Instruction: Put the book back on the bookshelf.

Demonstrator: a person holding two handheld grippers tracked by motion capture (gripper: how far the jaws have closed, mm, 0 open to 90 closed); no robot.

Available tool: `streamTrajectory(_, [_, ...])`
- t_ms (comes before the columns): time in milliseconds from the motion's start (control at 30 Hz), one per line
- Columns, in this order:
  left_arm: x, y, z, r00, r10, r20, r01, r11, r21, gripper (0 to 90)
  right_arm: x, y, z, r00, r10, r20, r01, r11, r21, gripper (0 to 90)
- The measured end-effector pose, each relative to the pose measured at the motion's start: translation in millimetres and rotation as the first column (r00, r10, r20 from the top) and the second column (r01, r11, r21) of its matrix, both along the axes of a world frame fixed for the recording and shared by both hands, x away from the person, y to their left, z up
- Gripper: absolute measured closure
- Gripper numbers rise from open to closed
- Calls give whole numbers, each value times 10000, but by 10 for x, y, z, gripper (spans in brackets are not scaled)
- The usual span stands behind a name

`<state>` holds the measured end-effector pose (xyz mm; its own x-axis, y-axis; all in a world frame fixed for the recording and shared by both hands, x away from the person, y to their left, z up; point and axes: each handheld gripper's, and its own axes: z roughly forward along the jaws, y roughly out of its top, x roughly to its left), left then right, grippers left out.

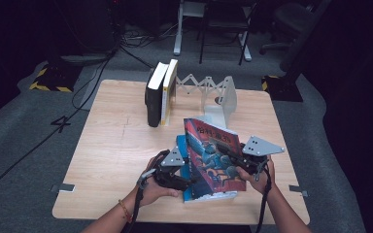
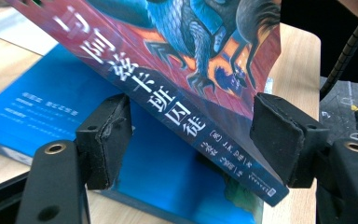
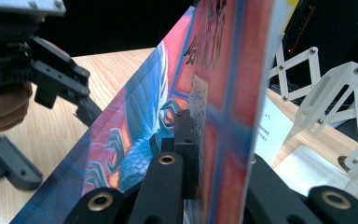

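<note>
The right claw [image 1: 230, 154] pinches a red-and-blue illustrated paperback book [image 1: 209, 158] by its edge, tilted above a blue flat book [image 2: 74, 112]. The left claw [image 2: 191, 140] is spread astride its spine, not gripping. With one thin pinch, the paperback may pivot and slip down.

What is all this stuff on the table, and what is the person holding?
Red-and-blue illustrated paperback book: one, tilted up at the table's near edge, clamped by the right gripper.
Flat blue book: one, lying under it.
Upright books: two, black and white-yellow, far side.
White expanding metal bookend rack: one, beside them.
Light wooden table: one.
Left gripper: black, jaws open around the paperback's spine.
Right gripper: black, jaws shut.
</note>
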<state>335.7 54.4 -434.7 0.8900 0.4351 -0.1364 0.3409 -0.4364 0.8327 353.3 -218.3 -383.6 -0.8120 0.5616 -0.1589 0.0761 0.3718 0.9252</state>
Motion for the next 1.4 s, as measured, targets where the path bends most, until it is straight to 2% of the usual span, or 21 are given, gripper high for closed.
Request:
streamTrajectory(67, [26,-22,-30,9999,63,-158,-64,10000,-43,297,-3,-4,-1,10000,7,24,-7,10000,14,864])
streamTrajectory(233, [91,-124,-105,9994,221,-248,-218,9997,103,297,-15,10,-8,9999,-29,109,29,10000,-18,863])
streamTrajectory(433, [173,-176,-140,9987,395,-308,-404,9988,-284,322,-32,20,1,9997,16,245,-15,10000,-35,862])
streamTrajectory(500, [163,-174,-116,9992,392,-82,-394,9987,-320,379,-26,15,1,9997,-2,243,2,10000,30,862])
streamTrajectory(567, [134,-179,-77,9986,420,317,-412,9989,-236,455,-23,12,18,9996,-36,276,32,9999,137,862])
streamTrajectory(633, [117,-169,-47,9974,459,549,-433,9979,-480,505,-27,3,35,9993,31,359,-40,9996,265,862])
streamTrajectory(667, [108,-170,-35,9960,503,738,-470,9978,-459,522,-30,-10,48,9992,71,404,-87,9993,377,860])
streamTrajectory(733, [86,-180,-19,9923,634,1065,-597,9975,-374,530,-35,-32,73,9990,191,411,-214,9982,554,855])
streamTrajectory(933, [82,-155,10,9880,631,1408,-600,9979,-259,546,-54,-28,103,9977,192,650,-216,9991,369,846])
streamTrajectory(1000, [71,-121,44,9803,760,1824,-716,9970,-307,564,-56,-54,120,9974,211,684,-240,9988,416,839])
streamTrajectory(1033, [71,-121,44,9803,760,1824,-716,9970,-307,576,-56,-54,120,9974,211,684,-240,9988,416,839])
streamTrajectory(1067, [56,-83,72,9719,953,2152,-903,9954,-328,589,-66,-70,142,9970,268,723,-301,9985,456,834])
streamTrajectory(1133, [38,-43,87,9634,1065,2462,-1022,9943,-301,613,-78,-67,149,9966,246,792,-281,9986,439,826])
streamTrajectory(1333, [-21,37,69,9576,794,2771,-771,9968,-193,654,-128,-104,223,9927,175,1197,-270,9966,784,809])
streamTrajectory(1400, [-30,46,65,9580,739,2771,-712,9973,-197,659,-150,-117,239,9921,145,1249,-243,9967,778,799])
